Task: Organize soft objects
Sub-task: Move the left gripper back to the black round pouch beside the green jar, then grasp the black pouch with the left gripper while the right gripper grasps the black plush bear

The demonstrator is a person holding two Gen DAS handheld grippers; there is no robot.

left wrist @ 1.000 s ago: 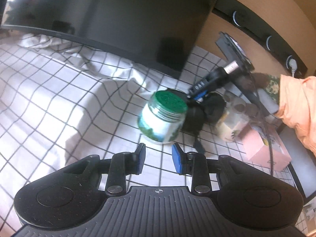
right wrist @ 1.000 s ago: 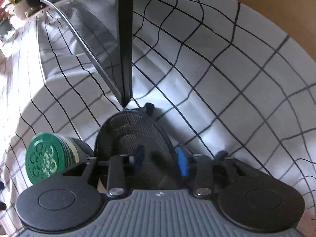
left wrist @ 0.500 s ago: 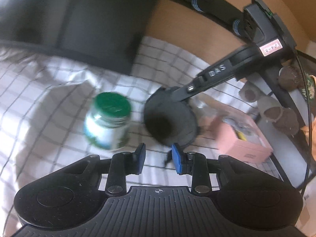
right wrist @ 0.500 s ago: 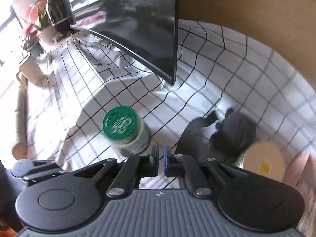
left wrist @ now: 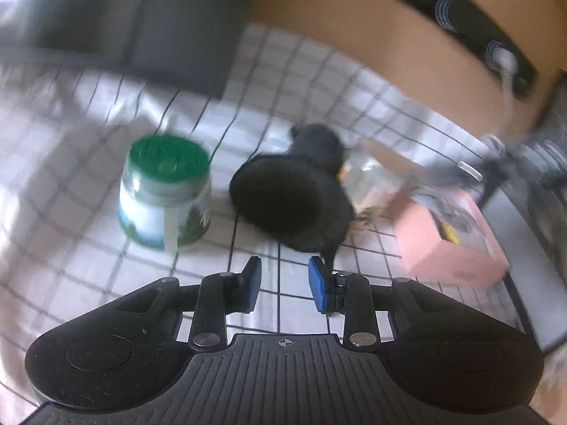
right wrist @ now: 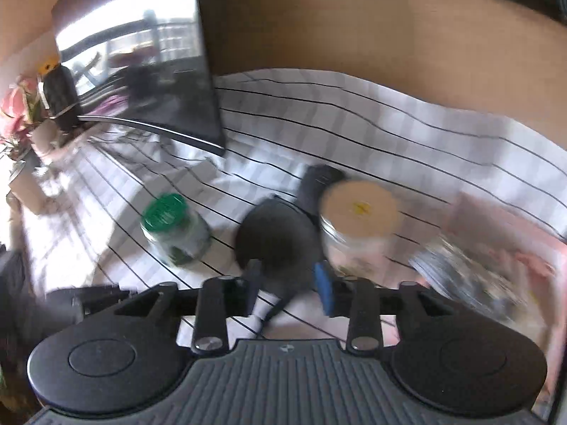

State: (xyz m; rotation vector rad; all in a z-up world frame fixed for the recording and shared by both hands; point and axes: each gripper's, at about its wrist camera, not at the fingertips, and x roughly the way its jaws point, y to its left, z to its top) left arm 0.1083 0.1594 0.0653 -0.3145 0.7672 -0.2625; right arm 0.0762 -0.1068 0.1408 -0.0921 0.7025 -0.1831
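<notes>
Both of your views are smeared by motion blur, so much of what you see is hard to read: the labels on the jars are illegible, and the dark clutter at the right edge of your left view cannot be identified. The black pouch (left wrist: pixel 290 205), the soft thing here, lies on the checked cloth (left wrist: pixel 71 248) between the two jars, and its far end is partly hidden behind the tan-lidded jar (right wrist: pixel 359 226) in your right view. The green-lidded jar (left wrist: pixel 164 191) stands upright just left of the pouch; you cannot tell what is inside either jar. The pink box (left wrist: pixel 450 237) sits to the right with its top open, and something dark and something yellow show inside it, too blurred to name. In your right view a round grey object near the box is cut off and unreadable. Your left gripper (left wrist: pixel 284 285) hangs above the cloth with its jaws apart and nothing between them. Your right gripper (right wrist: pixel 288 283) has just been opening its jaws; they stand apart in front of the pouch, not pressing on it.
</notes>
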